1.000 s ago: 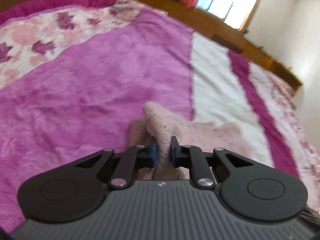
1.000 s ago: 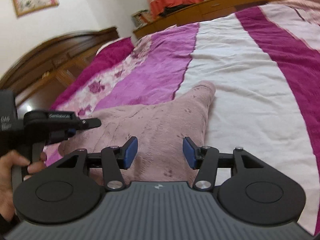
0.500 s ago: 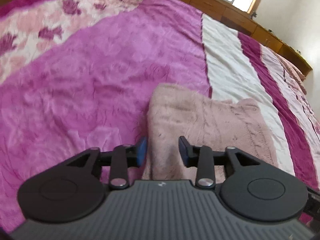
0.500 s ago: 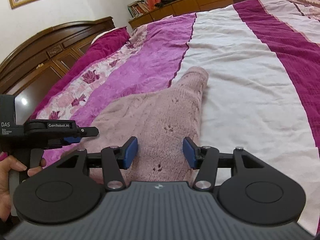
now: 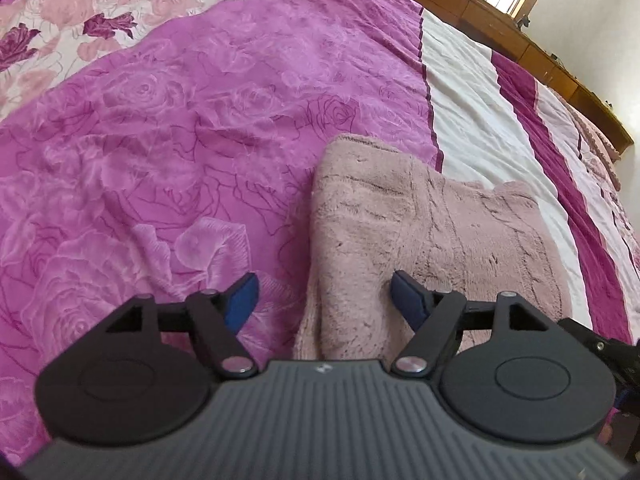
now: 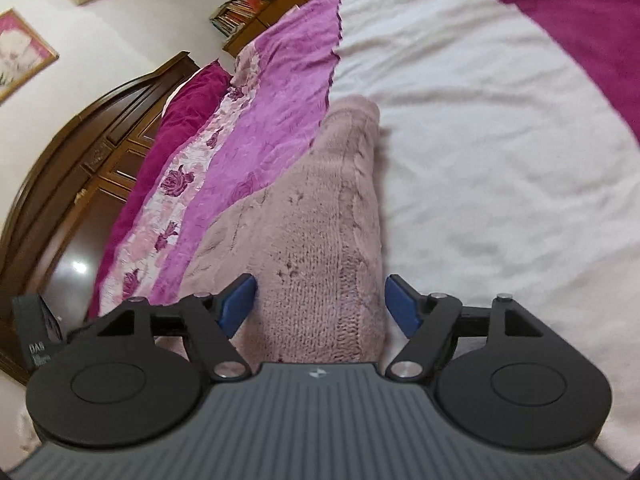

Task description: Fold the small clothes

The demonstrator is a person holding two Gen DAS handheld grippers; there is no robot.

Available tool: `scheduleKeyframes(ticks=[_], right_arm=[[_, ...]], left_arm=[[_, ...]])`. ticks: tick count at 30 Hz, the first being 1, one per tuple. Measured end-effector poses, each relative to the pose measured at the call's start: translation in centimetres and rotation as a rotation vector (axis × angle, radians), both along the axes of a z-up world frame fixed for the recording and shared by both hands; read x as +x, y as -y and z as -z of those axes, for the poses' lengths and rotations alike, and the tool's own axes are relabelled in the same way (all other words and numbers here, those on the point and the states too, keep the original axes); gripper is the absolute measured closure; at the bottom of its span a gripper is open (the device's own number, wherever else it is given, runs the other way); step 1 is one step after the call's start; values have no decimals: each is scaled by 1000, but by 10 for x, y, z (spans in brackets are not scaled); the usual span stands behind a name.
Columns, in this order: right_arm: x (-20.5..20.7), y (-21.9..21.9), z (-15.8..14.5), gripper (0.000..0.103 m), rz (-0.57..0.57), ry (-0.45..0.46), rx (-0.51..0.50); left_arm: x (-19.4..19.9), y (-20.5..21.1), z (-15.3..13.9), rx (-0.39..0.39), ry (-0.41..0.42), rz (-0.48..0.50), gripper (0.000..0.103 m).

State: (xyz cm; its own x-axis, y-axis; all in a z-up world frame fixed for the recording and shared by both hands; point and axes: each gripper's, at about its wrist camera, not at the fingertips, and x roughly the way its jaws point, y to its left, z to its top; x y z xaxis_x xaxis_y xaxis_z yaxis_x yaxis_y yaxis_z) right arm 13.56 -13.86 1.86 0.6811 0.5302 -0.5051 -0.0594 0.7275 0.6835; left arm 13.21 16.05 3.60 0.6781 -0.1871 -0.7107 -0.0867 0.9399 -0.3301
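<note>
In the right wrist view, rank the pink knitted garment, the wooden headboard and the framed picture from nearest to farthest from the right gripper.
1. Pink knitted garment: directly under and ahead of the right gripper, lying between its open jaws.
2. Wooden headboard: off to the left, at the bed's end.
3. Framed picture: upper left, on the wall above the headboard.

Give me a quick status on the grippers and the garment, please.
Left gripper open, jaws just widened. Right gripper open, likewise. Pink knit garment lies released on the bedspread. Nothing in the way.
</note>
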Motion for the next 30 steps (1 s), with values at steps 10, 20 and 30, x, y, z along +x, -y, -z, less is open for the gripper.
scheduleKeyframes(ticks=[10, 20, 30], right_arm=[[16, -9, 12, 25, -31, -16, 21], [25, -7, 22, 24, -42, -26, 95], [27, -13, 8, 45, -17, -15, 85]], left_arm=[[2, -11, 9, -121, -39, 7, 25], [8, -7, 23, -258, -45, 94, 22], [5, -18, 28, -434, -45, 56, 67]])
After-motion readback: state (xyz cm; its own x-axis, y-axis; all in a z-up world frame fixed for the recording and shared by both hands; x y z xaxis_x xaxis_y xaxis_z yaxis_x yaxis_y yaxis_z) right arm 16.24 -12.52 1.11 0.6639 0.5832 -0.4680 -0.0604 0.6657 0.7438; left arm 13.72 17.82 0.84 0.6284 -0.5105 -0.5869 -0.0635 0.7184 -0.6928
